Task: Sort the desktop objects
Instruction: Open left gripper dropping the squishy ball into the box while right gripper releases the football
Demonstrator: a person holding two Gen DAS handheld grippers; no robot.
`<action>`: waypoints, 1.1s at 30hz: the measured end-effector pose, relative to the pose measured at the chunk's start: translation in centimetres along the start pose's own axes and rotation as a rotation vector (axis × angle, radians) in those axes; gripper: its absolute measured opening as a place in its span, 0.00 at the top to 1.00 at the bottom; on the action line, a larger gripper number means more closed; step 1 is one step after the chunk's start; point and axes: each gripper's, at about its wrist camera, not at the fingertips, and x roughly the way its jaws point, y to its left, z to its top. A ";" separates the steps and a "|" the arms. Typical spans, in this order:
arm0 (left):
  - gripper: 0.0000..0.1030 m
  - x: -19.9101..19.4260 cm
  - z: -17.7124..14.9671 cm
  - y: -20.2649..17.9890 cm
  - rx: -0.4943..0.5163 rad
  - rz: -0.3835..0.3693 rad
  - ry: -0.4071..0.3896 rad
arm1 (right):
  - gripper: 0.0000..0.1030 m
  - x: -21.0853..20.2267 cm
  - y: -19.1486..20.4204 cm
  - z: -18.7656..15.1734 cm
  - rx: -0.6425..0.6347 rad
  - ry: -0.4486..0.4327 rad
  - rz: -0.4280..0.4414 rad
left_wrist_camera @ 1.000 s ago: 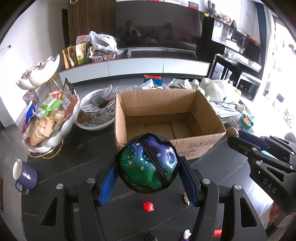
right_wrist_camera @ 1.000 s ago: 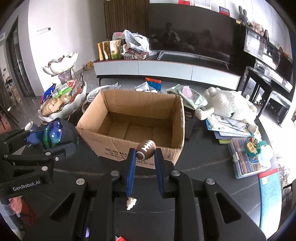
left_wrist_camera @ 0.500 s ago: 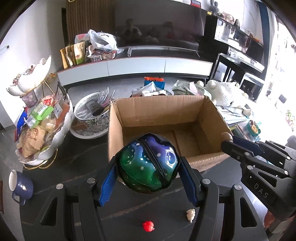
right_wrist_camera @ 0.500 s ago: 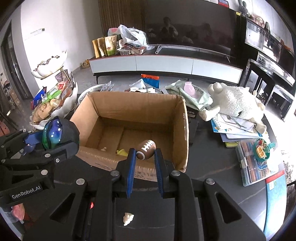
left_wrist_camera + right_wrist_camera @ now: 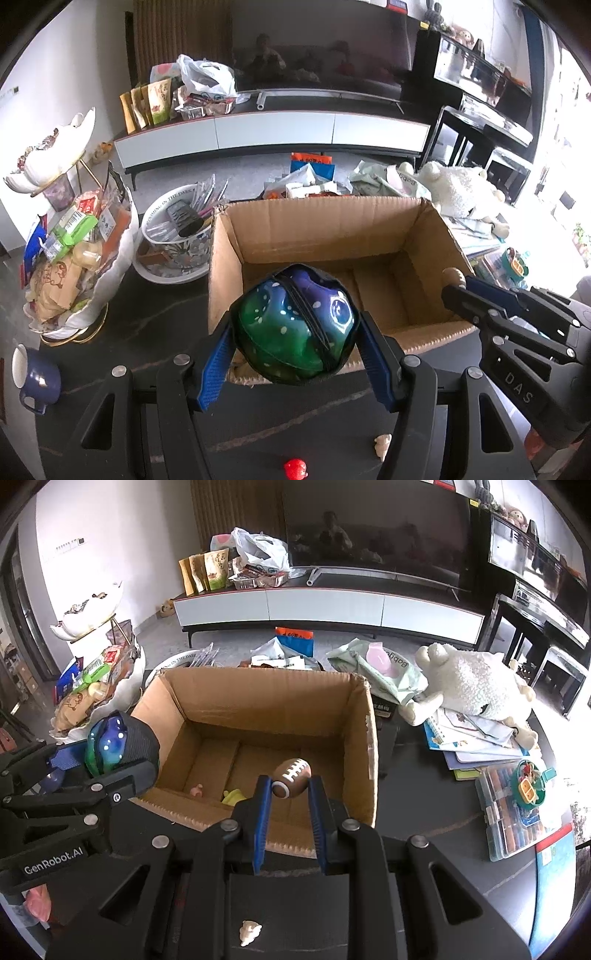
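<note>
My left gripper [image 5: 297,332] clamps a green-blue pouch [image 5: 295,328], my right gripper [image 5: 290,781] pinches a toy football [image 5: 290,777], both above the open cardboard box [image 5: 258,698].

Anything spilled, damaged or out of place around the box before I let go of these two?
Nothing spilled or damaged. Odd bits: a red toy and a small cream figure lie loose on the dark table outside the cardboard box. The left gripper grips the green-blue ball; the right gripper grips the mini football.
</note>
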 end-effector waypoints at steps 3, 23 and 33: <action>0.42 0.0 0.2 -0.1 0.010 0.014 -0.013 | 0.82 0.2 0.0 0.2 -0.002 -0.002 0.001; 0.25 -1.9 0.6 0.5 -0.035 -0.037 -0.014 | 0.39 -1.4 -0.7 -0.2 0.047 -0.014 0.008; 0.00 -4.2 -0.9 0.3 0.001 -0.044 -0.051 | 0.13 -3.8 -0.6 -1.3 0.053 -0.062 -0.002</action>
